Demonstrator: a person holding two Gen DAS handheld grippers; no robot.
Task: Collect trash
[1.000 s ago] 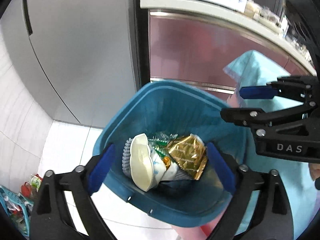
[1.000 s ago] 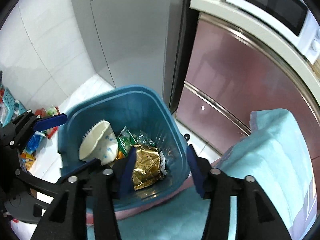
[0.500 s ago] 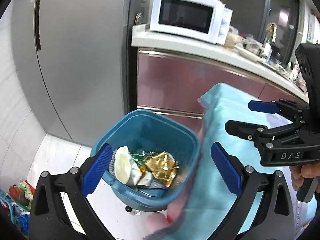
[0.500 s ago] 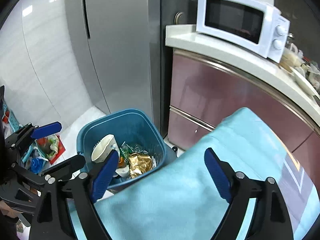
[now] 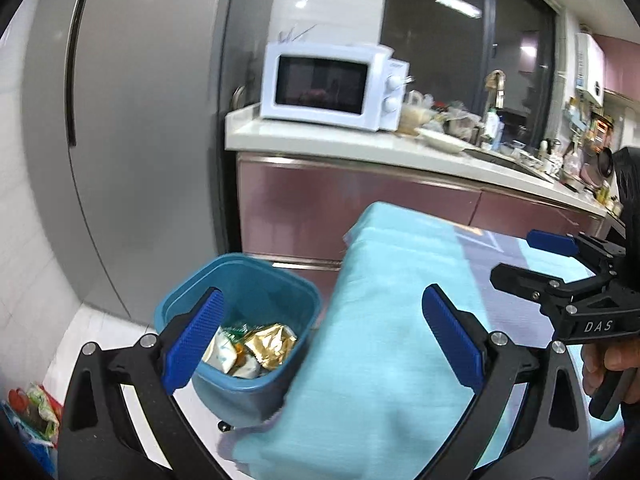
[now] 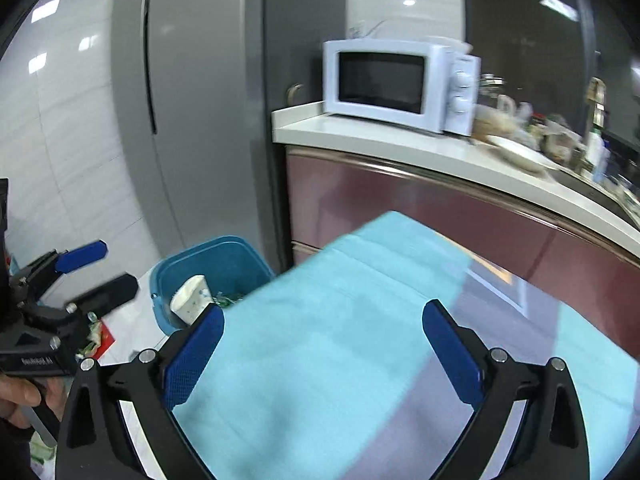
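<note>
Bin (image 5: pixel 240 280) half-hidden behind the cloth-draped table (image 5: pixel 400 320); gold wrapper (image 5: pixel 270 344) peeks out; left claw (image 5: pixel 324 338) and right claw (image 6: pixel 324 354) both released, empty.

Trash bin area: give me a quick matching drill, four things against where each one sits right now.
Things:
1. paper cup
2. gold wrapper
3. microwave
4. light blue cloth

Places:
A. on the white countertop
B. spread over the table
C. leaning in the bin, mouth up
D. lying among the trash at the bottom of the blue trash bin

Pairs: 1-C, 2-D, 3-A, 4-B
</note>
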